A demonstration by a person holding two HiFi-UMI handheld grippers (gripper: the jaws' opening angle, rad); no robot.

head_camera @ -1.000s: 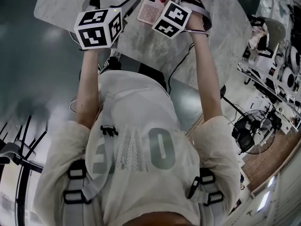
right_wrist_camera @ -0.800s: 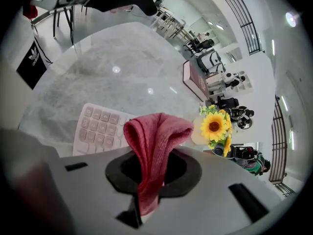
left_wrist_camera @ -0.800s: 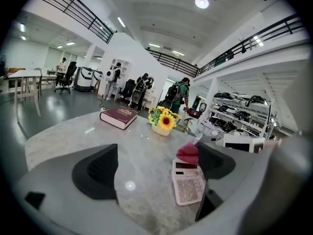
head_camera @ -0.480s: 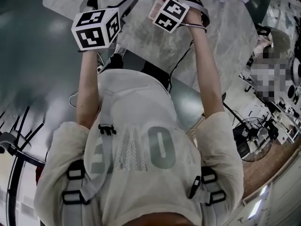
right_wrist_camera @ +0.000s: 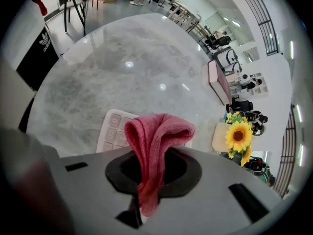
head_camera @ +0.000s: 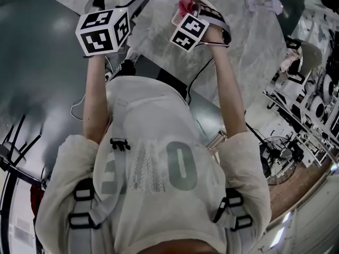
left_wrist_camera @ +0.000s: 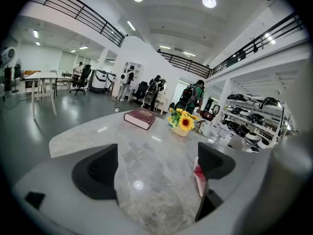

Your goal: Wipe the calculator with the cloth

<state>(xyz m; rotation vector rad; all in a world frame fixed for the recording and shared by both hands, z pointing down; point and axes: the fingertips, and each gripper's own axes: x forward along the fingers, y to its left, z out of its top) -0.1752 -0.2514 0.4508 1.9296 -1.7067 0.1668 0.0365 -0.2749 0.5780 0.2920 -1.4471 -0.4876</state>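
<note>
My right gripper (right_wrist_camera: 151, 168) is shut on a red cloth (right_wrist_camera: 155, 141), which folds up out of its jaws. Under the cloth lies a pale pink calculator (right_wrist_camera: 113, 130) on the marble table; the cloth hides its far part. In the head view the red cloth (head_camera: 185, 6) shows above the right gripper's marker cube, and the calculator (head_camera: 201, 2) is mostly hidden there. My left gripper (left_wrist_camera: 156, 173) is open and holds nothing, hovering over the table to the calculator's left. The cloth (left_wrist_camera: 198, 175) shows beside its right jaw.
The round marble table (right_wrist_camera: 98, 67) carries a dark red book (left_wrist_camera: 140, 118) and a pot of sunflowers (right_wrist_camera: 237, 137) at its far side. A small white lamp (head_camera: 262, 5) stands on the table to the right. Cables hang off the near edge.
The right gripper with the cloth has slid along over the calculator, covering more of it in the head view. The left gripper has shifted slightly left and stays open.
</note>
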